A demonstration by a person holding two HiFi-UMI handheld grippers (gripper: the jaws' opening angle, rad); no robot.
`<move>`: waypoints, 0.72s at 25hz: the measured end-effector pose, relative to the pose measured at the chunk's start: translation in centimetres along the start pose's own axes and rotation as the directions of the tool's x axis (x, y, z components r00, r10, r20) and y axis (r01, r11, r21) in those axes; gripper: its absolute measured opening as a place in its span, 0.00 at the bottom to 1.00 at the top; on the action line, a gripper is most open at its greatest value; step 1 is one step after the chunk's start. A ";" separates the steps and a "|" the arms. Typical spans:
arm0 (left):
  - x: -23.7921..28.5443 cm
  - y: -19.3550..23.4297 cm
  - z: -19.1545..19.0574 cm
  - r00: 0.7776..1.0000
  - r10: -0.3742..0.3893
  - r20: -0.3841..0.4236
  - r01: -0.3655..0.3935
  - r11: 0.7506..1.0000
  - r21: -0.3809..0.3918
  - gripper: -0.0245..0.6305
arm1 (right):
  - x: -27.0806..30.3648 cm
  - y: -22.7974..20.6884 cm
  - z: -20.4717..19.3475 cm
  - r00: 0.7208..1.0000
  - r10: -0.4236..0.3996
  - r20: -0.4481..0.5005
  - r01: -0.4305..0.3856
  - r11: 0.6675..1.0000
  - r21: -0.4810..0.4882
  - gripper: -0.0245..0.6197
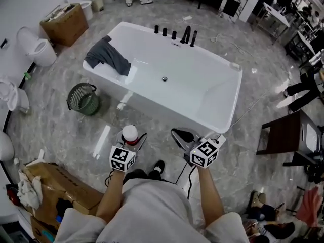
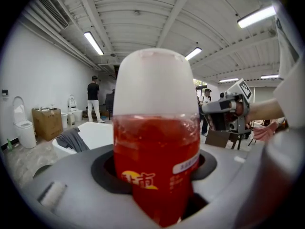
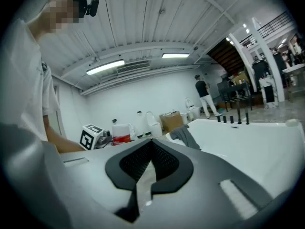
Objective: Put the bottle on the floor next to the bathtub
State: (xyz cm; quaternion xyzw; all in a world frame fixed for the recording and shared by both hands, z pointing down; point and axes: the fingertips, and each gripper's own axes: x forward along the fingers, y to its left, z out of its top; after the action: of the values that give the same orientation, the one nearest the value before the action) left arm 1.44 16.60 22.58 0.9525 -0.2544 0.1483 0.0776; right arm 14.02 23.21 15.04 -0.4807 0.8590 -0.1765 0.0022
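My left gripper [image 1: 130, 142] is held out in front of me on a bare, nearly straight forearm, and it points forward and a little down. Its grey jaws are clamped on the bottle [image 2: 157, 142], which stands upright between them, above the floor [image 1: 61, 130]. The bottle is of clear plastic with red liquid inside, a rounded frosted white cap and a label with a yellow mark and a white strip. In the left gripper view it fills the middle, so I cannot see what is directly behind it, and its lower end is cut off by the gripper body.

My right gripper [image 3: 148, 151] is just beside the left one, at a similar height, on the other forearm. Its jaws are together and nothing is between them; the black pads have a fine mesh texture.

Beyond both grippers is the bathtub [image 1: 152, 105], white, smooth and glossy, with a grey cloth [image 1: 107, 57] hanging over its far left corner and black taps [image 1: 174, 34] on the far rim. To the left, beyond the left gripper, a round green basket [image 1: 83, 99] stands on the grey marble-like floor, near the tub. Both my hands are hidden under the marker cubes in the head view.
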 end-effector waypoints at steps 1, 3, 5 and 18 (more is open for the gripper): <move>0.4 -0.2 0.1 1.000 -0.009 0.003 0.009 1.000 0.000 0.53 | 0.4 0.5 0.2 0.999 0.035 -0.019 -0.036 0.999 -0.018 0.04; 1.0 -0.8 0.3 1.000 -0.029 0.005 0.029 1.000 0.003 0.53 | 1.3 1.2 0.3 0.994 0.084 -0.064 -0.088 0.994 -0.062 0.04; 1.7 -0.9 0.2 0.999 -0.045 0.003 0.045 0.999 0.008 0.53 | 2.3 1.8 0.4 0.987 0.119 -0.109 -0.130 0.986 -0.103 0.04; 6.2 1.3 0.8 0.983 -0.185 -0.013 0.186 0.981 0.062 0.53 | 8.5 1.7 2.3 0.934 0.169 -0.314 -0.276 0.901 -0.335 0.04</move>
State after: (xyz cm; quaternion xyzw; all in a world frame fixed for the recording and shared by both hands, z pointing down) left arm 6.05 12.41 23.88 0.9735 -0.1593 0.1519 0.0619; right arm 8.38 16.30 13.77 -0.3404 0.9181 -0.0735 -0.1892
